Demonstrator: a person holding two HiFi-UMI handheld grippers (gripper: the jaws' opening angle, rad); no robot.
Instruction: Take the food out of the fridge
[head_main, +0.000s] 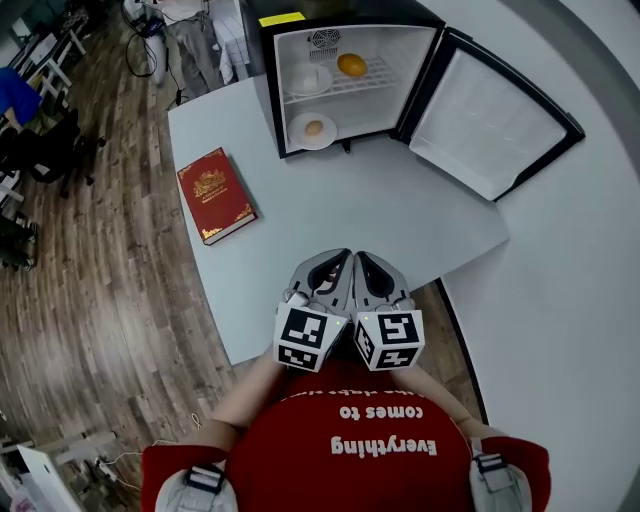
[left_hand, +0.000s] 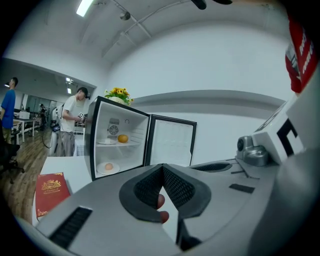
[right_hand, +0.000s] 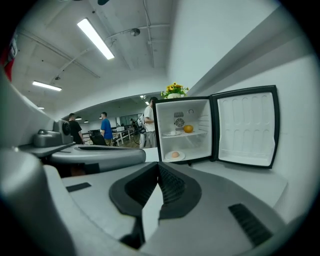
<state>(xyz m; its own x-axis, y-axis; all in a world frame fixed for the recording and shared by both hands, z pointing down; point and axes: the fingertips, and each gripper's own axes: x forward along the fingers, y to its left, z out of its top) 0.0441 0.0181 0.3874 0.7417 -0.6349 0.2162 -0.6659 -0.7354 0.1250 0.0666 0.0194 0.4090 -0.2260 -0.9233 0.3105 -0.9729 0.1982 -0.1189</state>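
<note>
A small black fridge (head_main: 270, 60) stands open at the far end of the white table (head_main: 400, 215). An orange (head_main: 351, 64) (left_hand: 122, 138) (right_hand: 188, 128) lies on its upper shelf beside a white plate (head_main: 307, 78). On the fridge floor, another white plate carries a pale round food item (head_main: 314, 128) (left_hand: 108, 166) (right_hand: 175, 154). My left gripper (head_main: 335, 262) (left_hand: 162, 168) and right gripper (head_main: 368, 262) (right_hand: 158, 167) hover side by side over the table's near edge, far from the fridge. Both point at it, shut and holding nothing.
The fridge door (head_main: 495, 115) swings out to the right. A red book (head_main: 215, 194) (left_hand: 50, 187) lies on the table's left part. Yellow flowers (left_hand: 119, 93) stand on the fridge. People (left_hand: 72, 125) stand in the room beyond; a curved white wall (head_main: 590, 260) runs at right.
</note>
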